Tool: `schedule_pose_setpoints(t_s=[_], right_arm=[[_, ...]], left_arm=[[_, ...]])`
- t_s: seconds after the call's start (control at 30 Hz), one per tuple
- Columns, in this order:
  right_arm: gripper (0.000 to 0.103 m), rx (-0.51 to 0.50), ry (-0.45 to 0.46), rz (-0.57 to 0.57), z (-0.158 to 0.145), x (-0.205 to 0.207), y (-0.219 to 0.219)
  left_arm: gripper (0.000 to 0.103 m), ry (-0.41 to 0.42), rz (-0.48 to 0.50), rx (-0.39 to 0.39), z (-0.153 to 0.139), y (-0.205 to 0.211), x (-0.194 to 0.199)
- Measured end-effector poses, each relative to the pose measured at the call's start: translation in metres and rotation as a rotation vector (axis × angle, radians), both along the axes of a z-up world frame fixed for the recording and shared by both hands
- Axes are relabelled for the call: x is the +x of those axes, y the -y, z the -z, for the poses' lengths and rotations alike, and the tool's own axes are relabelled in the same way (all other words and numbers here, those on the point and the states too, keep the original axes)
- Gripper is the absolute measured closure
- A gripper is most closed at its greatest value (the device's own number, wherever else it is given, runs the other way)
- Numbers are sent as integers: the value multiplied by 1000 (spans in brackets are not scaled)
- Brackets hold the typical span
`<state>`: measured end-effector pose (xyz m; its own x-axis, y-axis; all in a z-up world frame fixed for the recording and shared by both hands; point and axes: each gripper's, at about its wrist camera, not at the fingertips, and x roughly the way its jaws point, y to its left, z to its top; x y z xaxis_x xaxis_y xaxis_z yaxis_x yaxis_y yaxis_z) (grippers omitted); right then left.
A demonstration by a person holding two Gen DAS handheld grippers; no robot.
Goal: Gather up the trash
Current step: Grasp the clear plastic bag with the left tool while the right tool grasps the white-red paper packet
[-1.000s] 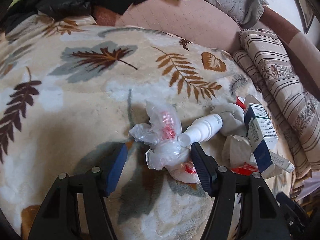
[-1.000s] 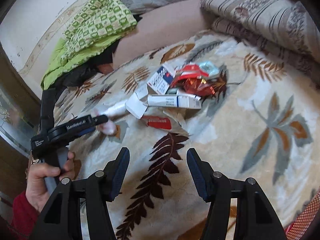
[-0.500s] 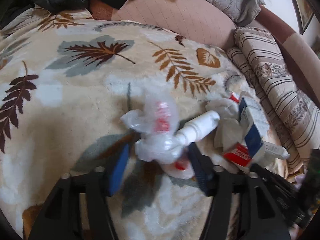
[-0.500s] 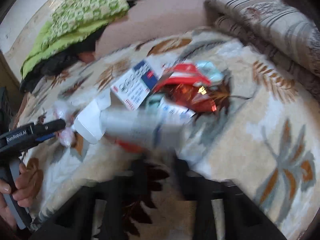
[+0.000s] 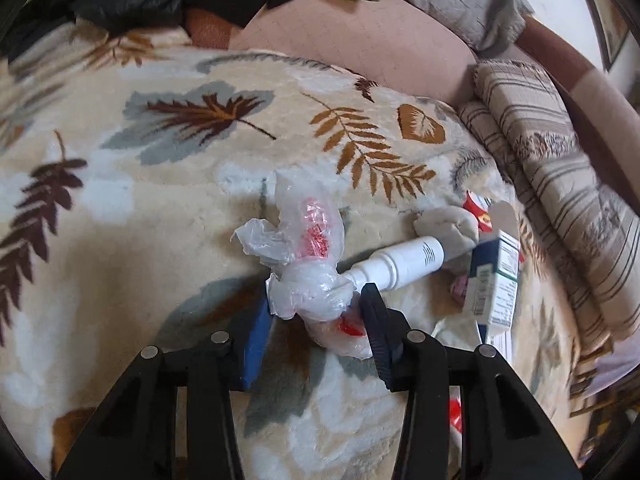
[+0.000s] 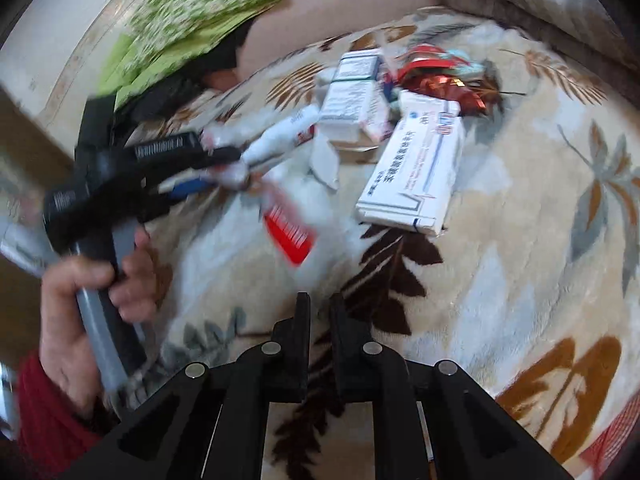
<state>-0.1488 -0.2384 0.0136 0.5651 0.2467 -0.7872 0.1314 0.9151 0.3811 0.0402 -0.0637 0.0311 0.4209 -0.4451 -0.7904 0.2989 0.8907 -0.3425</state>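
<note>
A crumpled clear plastic bag with red print lies on the leaf-patterned blanket. My left gripper has its jaws pressed against the bag's lower bunch on both sides. A white spray bottle lies against the bag, touching the right finger. In the right wrist view my right gripper is shut and empty above the blanket, below a pile of trash: a white medicine box, a smaller box, red foil wrappers and a red-and-white wrapper. The left gripper also shows there.
A blue-and-white carton and grey crumpled tissue lie right of the bottle. Striped folded bedding borders the right side. A pink cushion, a grey quilt and green cloth lie at the back.
My left gripper has closed in on the plastic bag. My right gripper has shut and swung over the trash pile; the white medicine box has shifted nearer and now lies lengthwise toward me.
</note>
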Motion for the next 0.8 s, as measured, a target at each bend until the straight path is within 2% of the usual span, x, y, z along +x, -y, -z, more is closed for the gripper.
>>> schedule_pose_setpoints(t_s=[0.07, 0.1, 0.13, 0.17, 0.27, 0.43, 0.5, 0.53, 0.6, 0.63, 0.67, 0.73, 0.8], right_arm=[[74, -60, 21, -39, -7, -4, -5], [57, -114, 41, -41, -12, -7, -7], [48, -146, 57, -38, -16, -8, -7], [47, -161, 69, -43, -19, -8, -7], [47, -147, 99, -19, -24, -2, 3], [47, 8, 99, 25, -14, 28, 19], [59, -5, 84, 36, -8, 44, 13], [78, 10, 70, 30, -3, 48, 10], [80, 34, 75, 44, -1, 51, 7], [87, 24, 84, 44, -4, 50, 5], [89, 2, 94, 48, -9, 49, 3], [89, -33, 126, 68, -19, 43, 3], [89, -24, 154, 99, -27, 35, 13]], left_arm=[[60, 18, 13, -15, -6, -1, -5], [60, 33, 18, -14, -9, -1, -8], [60, 50, 24, -12, -13, 0, -11], [60, 72, 33, -15, -17, 2, -14], [60, 99, 51, -32, -24, 5, -17], [60, 108, 66, -43, -27, 7, -19], [60, 110, 73, -34, -26, 9, -21], [60, 114, 79, -28, -26, 10, -22], [60, 125, 91, -24, -29, 11, -26], [60, 129, 95, -28, -30, 11, -29], [60, 138, 103, -29, -32, 11, -32], [60, 158, 116, -26, -37, 12, -40], [60, 174, 134, -35, -43, 12, -49]])
